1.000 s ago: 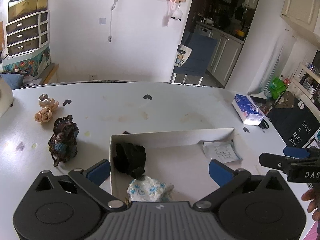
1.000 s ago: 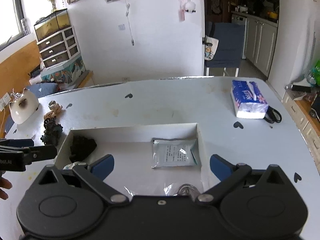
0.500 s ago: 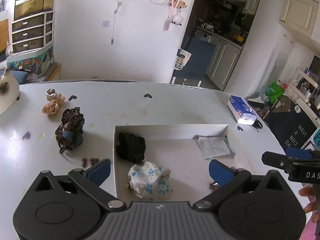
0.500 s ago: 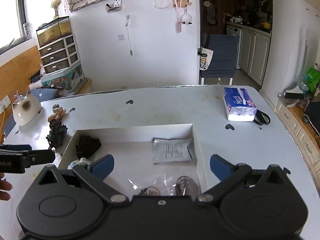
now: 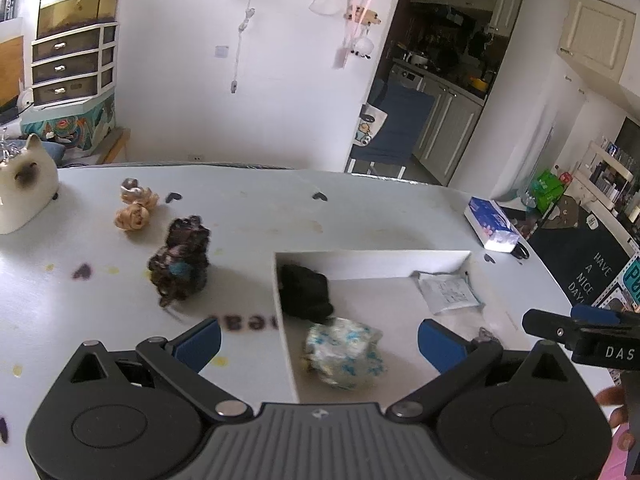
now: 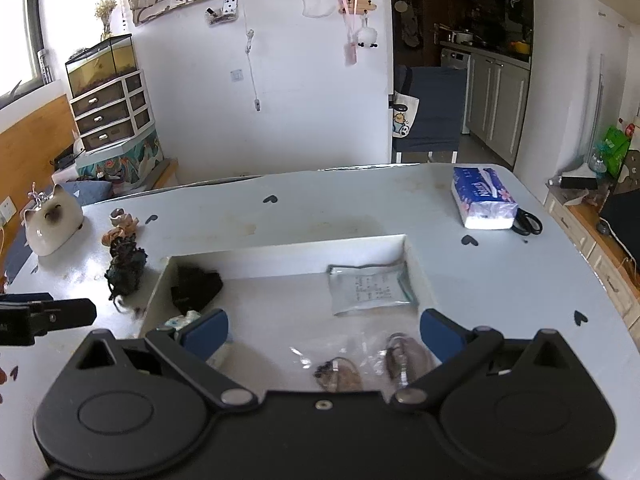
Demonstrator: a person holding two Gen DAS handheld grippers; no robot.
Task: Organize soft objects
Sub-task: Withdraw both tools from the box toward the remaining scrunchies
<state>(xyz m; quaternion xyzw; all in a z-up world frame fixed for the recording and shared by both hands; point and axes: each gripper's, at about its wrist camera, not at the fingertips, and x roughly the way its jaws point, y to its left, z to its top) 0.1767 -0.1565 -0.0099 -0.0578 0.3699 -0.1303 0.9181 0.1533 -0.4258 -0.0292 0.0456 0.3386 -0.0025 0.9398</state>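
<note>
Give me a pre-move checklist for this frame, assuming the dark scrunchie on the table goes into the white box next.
1. Left gripper open and holding nothing: ok.
2. Right gripper open and holding nothing: ok.
3. Dark scrunchie outside the white box, nothing lying on it: ok.
4. Free floor in the box between the black cloth and the plastic packet: ok.
5. Left gripper lined up with the scrunchie: not ok; it points over the box's left wall, and the scrunchie sits further left.
6. Two beige scrunchies also remain on the table: not ok.
</note>
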